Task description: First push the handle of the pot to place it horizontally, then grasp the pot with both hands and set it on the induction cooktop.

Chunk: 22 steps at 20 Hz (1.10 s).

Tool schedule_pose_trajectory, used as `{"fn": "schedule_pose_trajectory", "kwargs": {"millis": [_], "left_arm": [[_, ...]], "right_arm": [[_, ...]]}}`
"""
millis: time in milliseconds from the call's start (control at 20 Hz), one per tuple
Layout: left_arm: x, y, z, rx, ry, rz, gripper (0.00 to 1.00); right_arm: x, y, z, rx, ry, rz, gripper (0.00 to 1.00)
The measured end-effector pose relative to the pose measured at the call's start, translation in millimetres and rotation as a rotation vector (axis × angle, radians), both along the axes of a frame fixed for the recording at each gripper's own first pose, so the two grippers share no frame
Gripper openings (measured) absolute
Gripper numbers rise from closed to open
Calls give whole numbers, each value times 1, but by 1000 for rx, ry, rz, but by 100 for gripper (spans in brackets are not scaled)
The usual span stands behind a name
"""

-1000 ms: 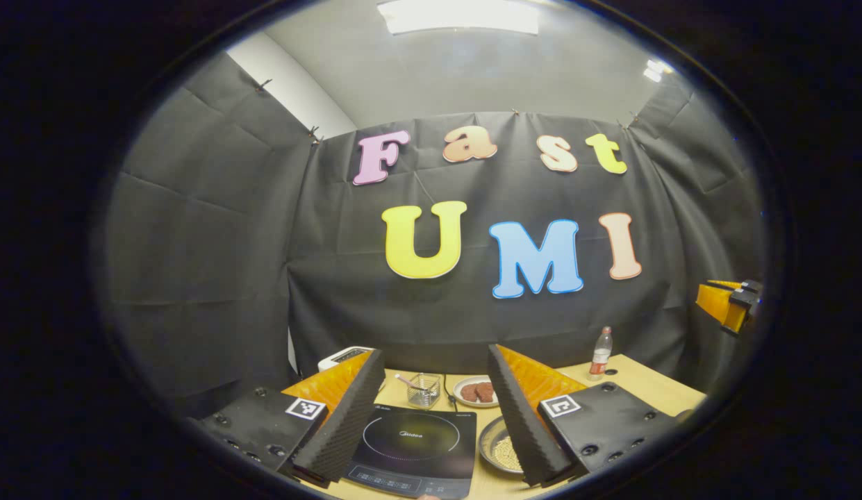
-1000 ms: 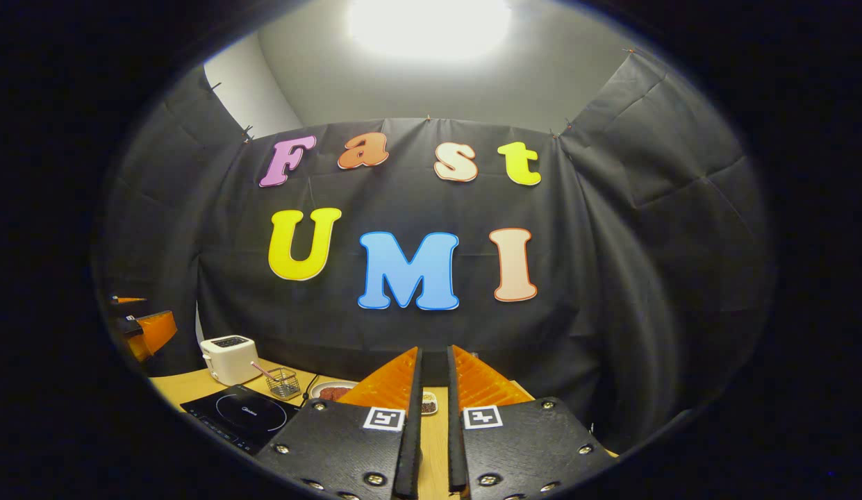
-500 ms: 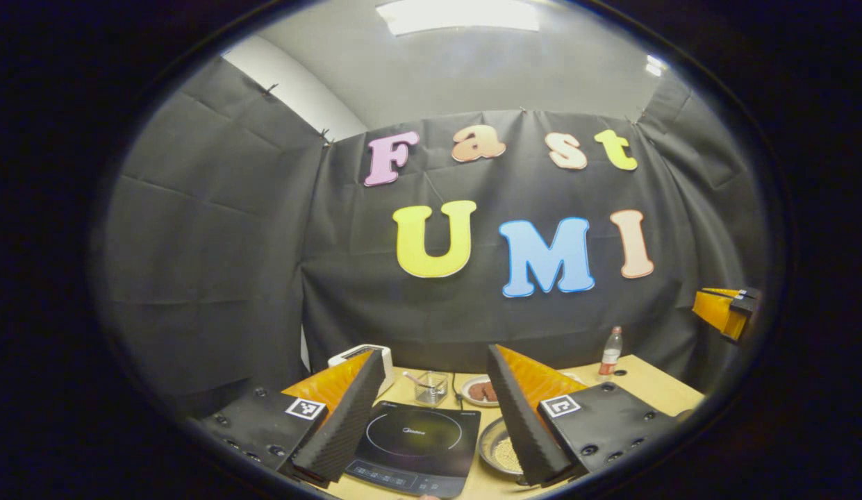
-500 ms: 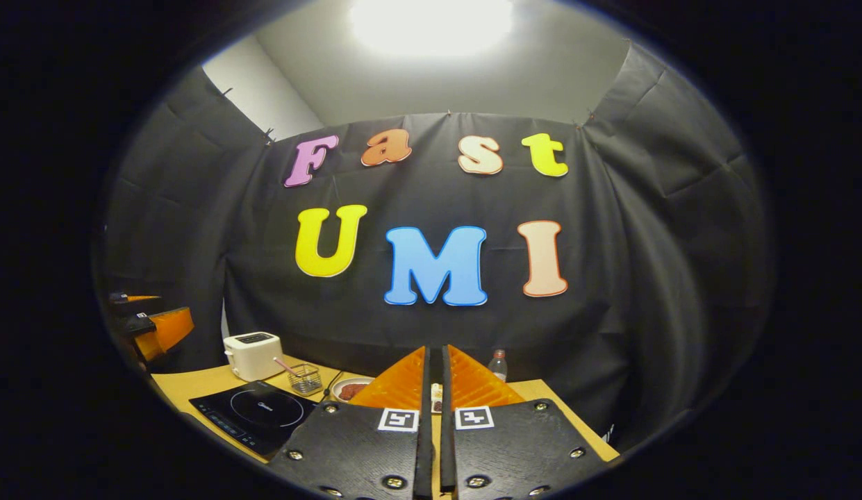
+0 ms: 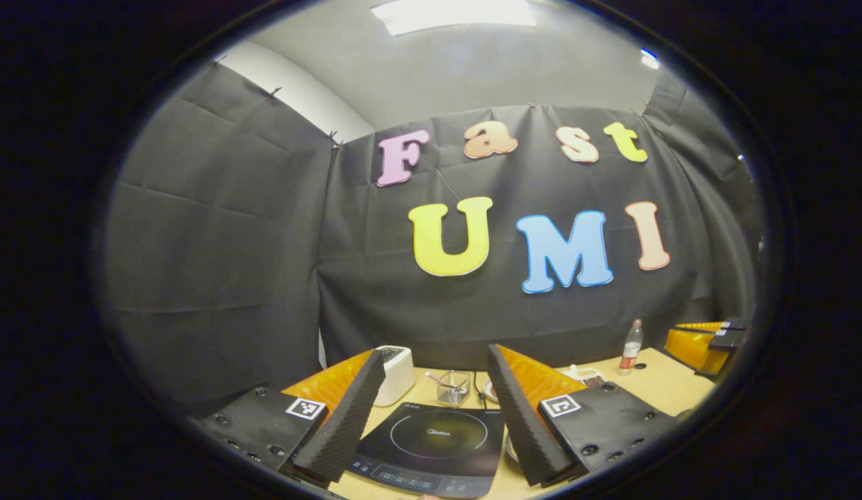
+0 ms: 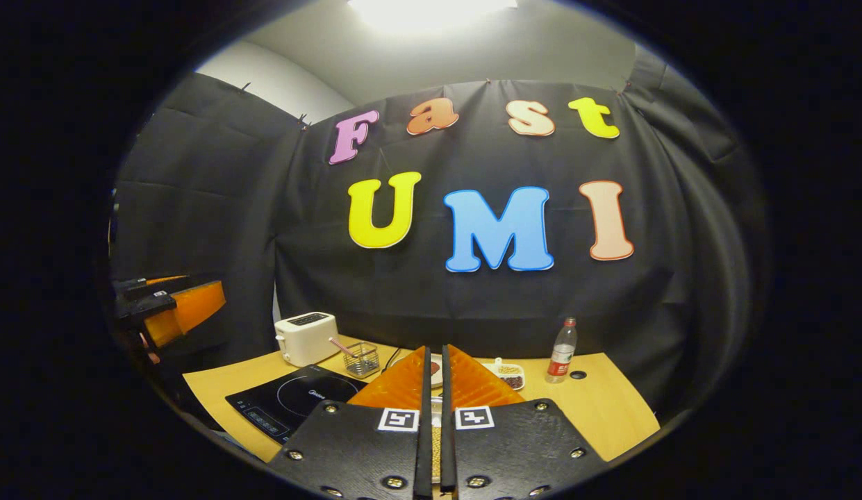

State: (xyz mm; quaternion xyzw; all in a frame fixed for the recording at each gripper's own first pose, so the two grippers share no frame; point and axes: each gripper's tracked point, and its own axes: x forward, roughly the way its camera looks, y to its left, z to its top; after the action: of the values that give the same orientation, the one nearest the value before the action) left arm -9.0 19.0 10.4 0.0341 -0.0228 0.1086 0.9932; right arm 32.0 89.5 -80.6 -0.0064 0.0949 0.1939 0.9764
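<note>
black cooktop point(image 5: 437, 448), white toaster point(image 6: 304, 337)

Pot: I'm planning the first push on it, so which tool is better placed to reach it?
Probably the right tool: it is shut, and the pot shows through its slit, straight ahead. The left tool is open, framing the induction cooktop. The handle is hidden.

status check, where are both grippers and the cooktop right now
Left gripper open, above the induction cooktop. Right gripper shut on nothing, above the table. Pot mostly hidden behind the fingers. Cooktop bare.
</note>
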Motion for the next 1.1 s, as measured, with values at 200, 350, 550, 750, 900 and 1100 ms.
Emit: {"fn": "schedule_pose_trajectory", "kwargs": {"millis": [200, 350, 550, 750, 900, 1100], "left_arm": [[12, 25, 2, 2, -10, 12, 96], [15, 42, -1, -6, -10, 29, 96], [18, 59, -9, -3, 1, 52, 95], [22, 71, -13, -1, 9, 75, 94], [26, 77, -17, -5, 22, 87, 95], [29, 82, -27, -12, 38, 98, 95]], "right_arm": [[-2, 31, -38, -28, 100, 58, 5], [-6, 53, -62, -44, 169, 108, 5], [-16, 80, -93, -61, 258, 193, 5], [-27, 98, -127, -81, 371, 249, 5], [-36, 107, -149, -103, 440, 289, 5], [-55, 117, -177, -138, 524, 341, 5]]}}
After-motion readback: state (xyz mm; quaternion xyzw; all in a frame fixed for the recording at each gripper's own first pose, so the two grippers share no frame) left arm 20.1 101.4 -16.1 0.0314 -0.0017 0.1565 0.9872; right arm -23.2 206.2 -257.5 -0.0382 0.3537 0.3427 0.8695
